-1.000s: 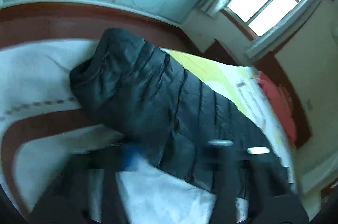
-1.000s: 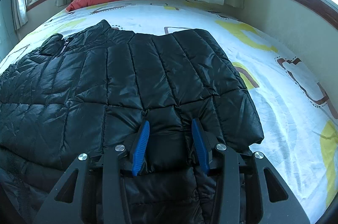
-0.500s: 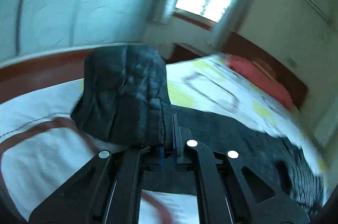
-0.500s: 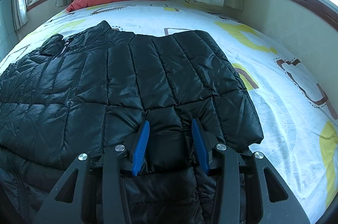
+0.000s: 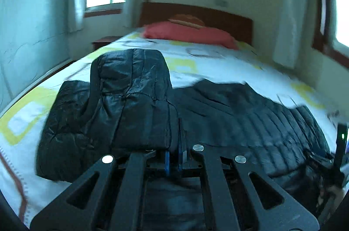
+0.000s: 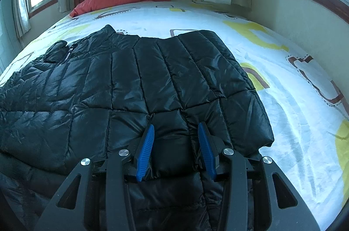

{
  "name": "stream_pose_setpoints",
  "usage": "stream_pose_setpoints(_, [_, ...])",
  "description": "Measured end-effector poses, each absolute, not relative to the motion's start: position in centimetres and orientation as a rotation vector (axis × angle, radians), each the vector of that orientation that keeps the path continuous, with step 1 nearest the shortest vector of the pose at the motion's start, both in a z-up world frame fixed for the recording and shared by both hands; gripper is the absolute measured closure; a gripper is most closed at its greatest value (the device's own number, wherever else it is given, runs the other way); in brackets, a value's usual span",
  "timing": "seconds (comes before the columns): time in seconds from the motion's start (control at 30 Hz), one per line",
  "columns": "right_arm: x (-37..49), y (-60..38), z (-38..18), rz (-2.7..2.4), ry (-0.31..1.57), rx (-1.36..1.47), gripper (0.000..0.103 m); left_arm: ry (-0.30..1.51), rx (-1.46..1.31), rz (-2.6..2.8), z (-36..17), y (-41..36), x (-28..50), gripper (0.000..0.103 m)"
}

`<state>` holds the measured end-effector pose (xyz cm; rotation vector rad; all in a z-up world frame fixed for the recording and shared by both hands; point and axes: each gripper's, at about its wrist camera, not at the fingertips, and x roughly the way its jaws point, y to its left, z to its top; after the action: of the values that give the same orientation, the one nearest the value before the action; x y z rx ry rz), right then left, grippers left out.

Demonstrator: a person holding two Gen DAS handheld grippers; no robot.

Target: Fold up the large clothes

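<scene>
The black puffer jacket [image 6: 139, 82] is lying spread across the bed [image 6: 283, 69]. The left claw [image 5: 173, 157] is clamping fully closed on a raised jacket flap [image 5: 133, 95]. The right claw [image 6: 176, 150] is standing part open, its blue pads [image 6: 146, 152] pinching a bunched fold of the hem.

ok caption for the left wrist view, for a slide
Left gripper shut on a lifted sleeve of the black puffer jacket spread on the patterned bed.
</scene>
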<state>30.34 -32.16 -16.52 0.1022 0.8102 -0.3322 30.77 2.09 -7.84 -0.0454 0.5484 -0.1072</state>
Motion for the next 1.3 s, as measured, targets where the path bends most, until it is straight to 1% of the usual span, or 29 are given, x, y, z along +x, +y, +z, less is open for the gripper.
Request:
stream_pose_setpoints(0.3, [30.1,-32.3,-16.7,-0.32,0.801,0.13,0.06,0.619,0.064,-0.238,-10.7,-8.4,32.3,0.099])
stream_pose_setpoints(0.5, [30.0,-32.2,-16.7,-0.317,0.798,0.137,0.06,0.659,0.081,-0.278,-12.0,-12.1,32.8,0.099])
stream_pose_setpoints(0.67, [29.9,-32.3,-16.7,-0.306,0.796,0.146,0.058,0.685,0.092,-0.319,-12.5,-14.6,33.1,0.097])
stream_pose_setpoints(0.7, [29.9,-32.3,-16.7,-0.305,0.796,0.147,0.058,0.685,0.098,-0.323,-12.5,-14.9,33.0,0.091])
stream_pose_setpoints(0.73, [29.9,-32.3,-16.7,-0.304,0.796,0.148,0.057,0.688,0.1,-0.339,-12.5,-15.4,32.9,0.08])
stream_pose_setpoints(0.77, [29.8,-32.2,-16.7,-0.303,0.795,0.149,0.057,0.688,0.102,-0.347,-12.4,-15.6,32.8,0.074])
stream_pose_setpoints(0.83, [29.8,-32.3,-16.6,-0.298,0.796,0.153,0.057,0.675,0.111,-0.356,-12.1,-16.0,32.1,0.054])
stream_pose_setpoints(0.93, [29.8,-32.4,-16.6,-0.289,0.796,0.163,0.055,0.654,0.108,-0.369,-11.1,-16.1,31.1,0.042])
stream_pose_setpoints(1.03, [29.7,-32.5,-16.5,-0.283,0.798,0.173,0.055,0.634,0.105,-0.382,-10.0,-16.0,30.3,0.036])
stream_pose_setpoints(1.3, [28.5,-32.0,-15.6,-0.279,0.811,0.165,0.054,0.606,0.108,-0.354,-7.8,-13.3,28.6,0.034])
